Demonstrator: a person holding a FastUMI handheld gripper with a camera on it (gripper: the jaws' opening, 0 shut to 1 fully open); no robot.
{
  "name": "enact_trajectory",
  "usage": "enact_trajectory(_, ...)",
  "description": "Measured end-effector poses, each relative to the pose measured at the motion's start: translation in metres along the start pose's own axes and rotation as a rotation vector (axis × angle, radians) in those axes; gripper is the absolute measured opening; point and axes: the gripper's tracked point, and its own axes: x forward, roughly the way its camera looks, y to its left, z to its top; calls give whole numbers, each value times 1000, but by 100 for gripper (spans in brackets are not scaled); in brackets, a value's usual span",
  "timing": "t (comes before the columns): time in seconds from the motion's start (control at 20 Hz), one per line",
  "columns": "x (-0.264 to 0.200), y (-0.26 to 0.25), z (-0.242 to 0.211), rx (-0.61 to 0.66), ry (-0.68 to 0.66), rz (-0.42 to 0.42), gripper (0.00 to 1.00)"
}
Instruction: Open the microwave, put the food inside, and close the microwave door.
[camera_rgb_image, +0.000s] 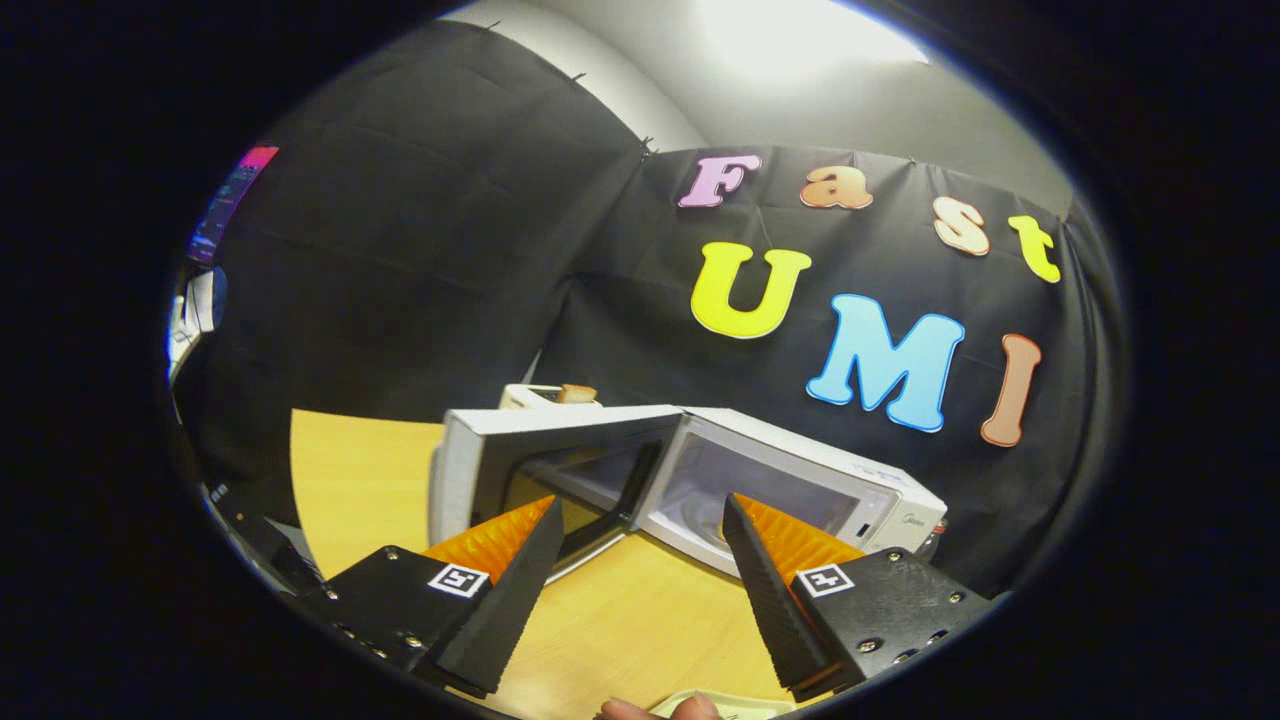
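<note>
your wooden table (370, 480) carries a white microwave (800, 480), door (550, 470) swung open, a toaster (540, 396) behind it and a pale tray (735, 706) near your fingers' base.

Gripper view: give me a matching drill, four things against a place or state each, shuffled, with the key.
Things:
1. microwave door
2. gripper
3. toaster
4. wooden table

Places or states:
A. behind the microwave, a slice of bread sticking out of its top
B. swung wide open, just ahead of the fingers
C. yellowish surface that the microwave stands on
D. open, nothing between the fingers

Pairs: 1-B, 2-D, 3-A, 4-C
</note>
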Motion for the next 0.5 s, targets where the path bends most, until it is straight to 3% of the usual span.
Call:
enact_trajectory(0.35,-25,89,34,279,-62,232,92)
enact_trajectory(0.45,-15,109,28,286,-38,252,79)
enact_trajectory(0.5,-8,118,23,294,-22,257,57)
